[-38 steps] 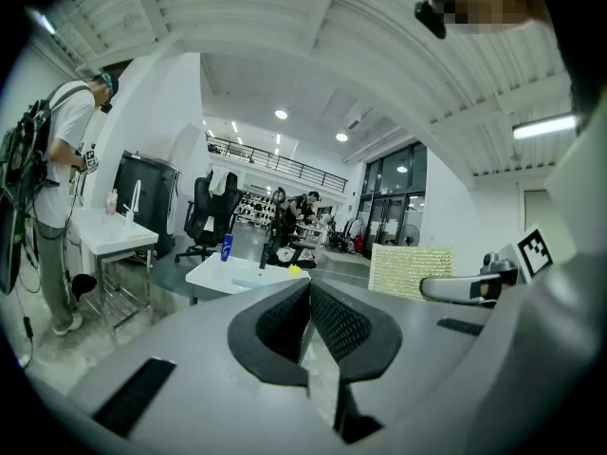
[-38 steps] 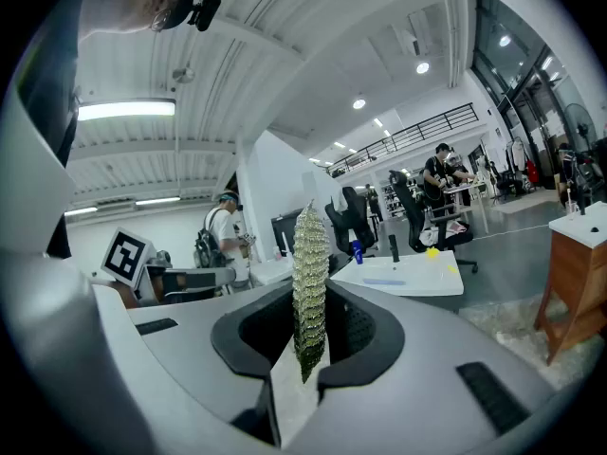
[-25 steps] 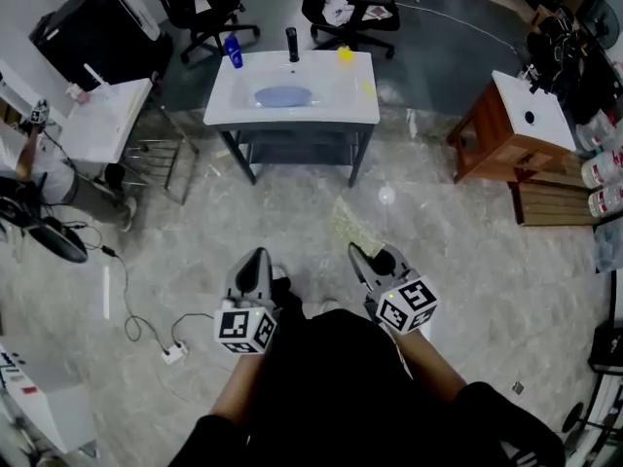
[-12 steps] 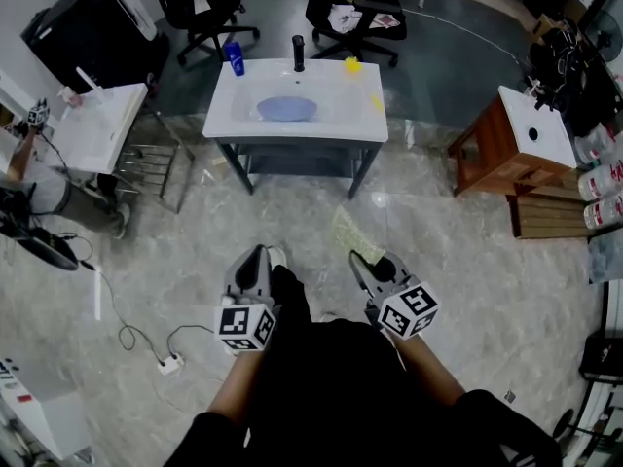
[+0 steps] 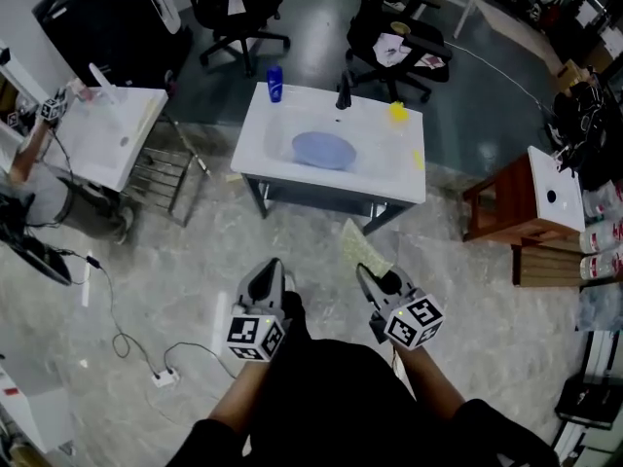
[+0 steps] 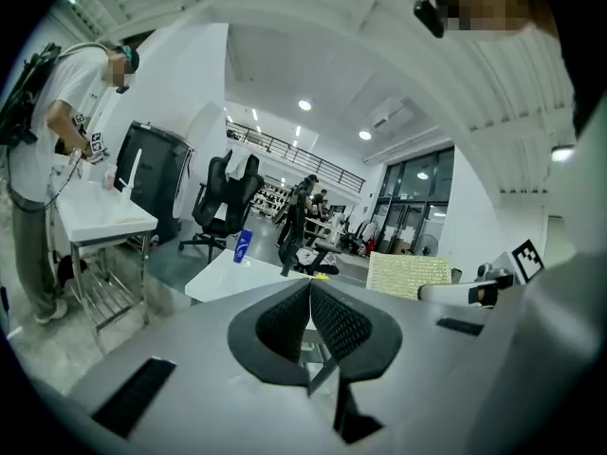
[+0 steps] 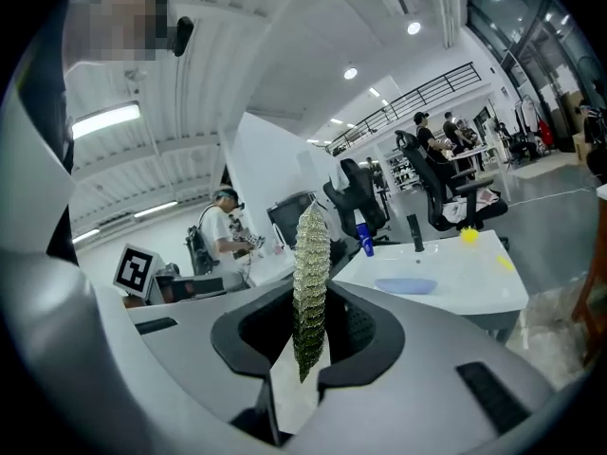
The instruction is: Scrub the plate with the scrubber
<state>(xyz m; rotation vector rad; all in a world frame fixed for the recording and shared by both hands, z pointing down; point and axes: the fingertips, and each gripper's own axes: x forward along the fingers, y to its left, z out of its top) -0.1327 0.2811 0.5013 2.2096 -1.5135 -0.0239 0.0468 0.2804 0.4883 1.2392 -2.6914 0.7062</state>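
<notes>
A pale blue plate [image 5: 323, 150] lies in the basin of a white sink stand [image 5: 263, 134] ahead of me; it also shows as the blue plate [image 7: 405, 285] in the right gripper view. My right gripper [image 5: 368, 272] is shut on a flat yellow-green scrubber [image 5: 362, 249], which stands edge-on between its jaws as the scrubber [image 7: 310, 282]. My left gripper [image 5: 271, 267] is shut with nothing in it, its pads pressed together [image 6: 308, 306]. Both grippers hang over the floor, well short of the sink.
On the sink stand are a black faucet [image 5: 344, 90], a blue bottle [image 5: 274, 83] and a yellow object [image 5: 398, 112]. A second white sink [image 5: 109, 134] with a person [image 5: 39, 178] is at left. A wooden stool [image 5: 531, 207] stands at right, office chairs [image 5: 237, 8] behind.
The sink stand with the plate has come closer and shifted right in the head view as I walk toward it. Both grippers keep their grips and their places in front of me.
</notes>
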